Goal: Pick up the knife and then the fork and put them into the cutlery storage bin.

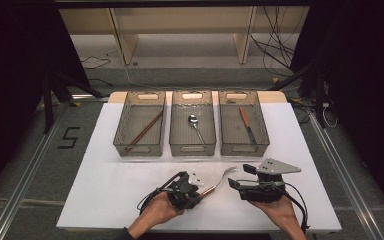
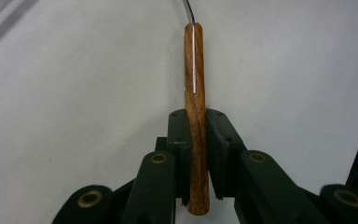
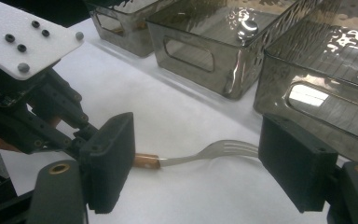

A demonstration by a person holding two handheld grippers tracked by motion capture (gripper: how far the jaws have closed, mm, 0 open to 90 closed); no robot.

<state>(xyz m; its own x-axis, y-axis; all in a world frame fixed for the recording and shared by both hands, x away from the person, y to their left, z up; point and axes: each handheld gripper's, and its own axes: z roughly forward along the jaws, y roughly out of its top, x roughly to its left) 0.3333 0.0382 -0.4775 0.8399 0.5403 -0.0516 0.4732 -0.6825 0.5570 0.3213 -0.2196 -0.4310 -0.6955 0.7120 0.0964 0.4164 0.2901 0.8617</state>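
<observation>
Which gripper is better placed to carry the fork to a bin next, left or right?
Left. The left gripper already clamps the fork by its wooden handle. The right gripper stands open beside the fork's tines, holding nothing.

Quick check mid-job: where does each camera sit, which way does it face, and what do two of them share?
High view: above the near side, looking forward and down on the table and three bins; both hands show.
Left gripper view: along the left gripper, clamped on the fork handle.
Right gripper view: along the open right gripper, toward the bins.
Shared: the fork, in all three.
</observation>
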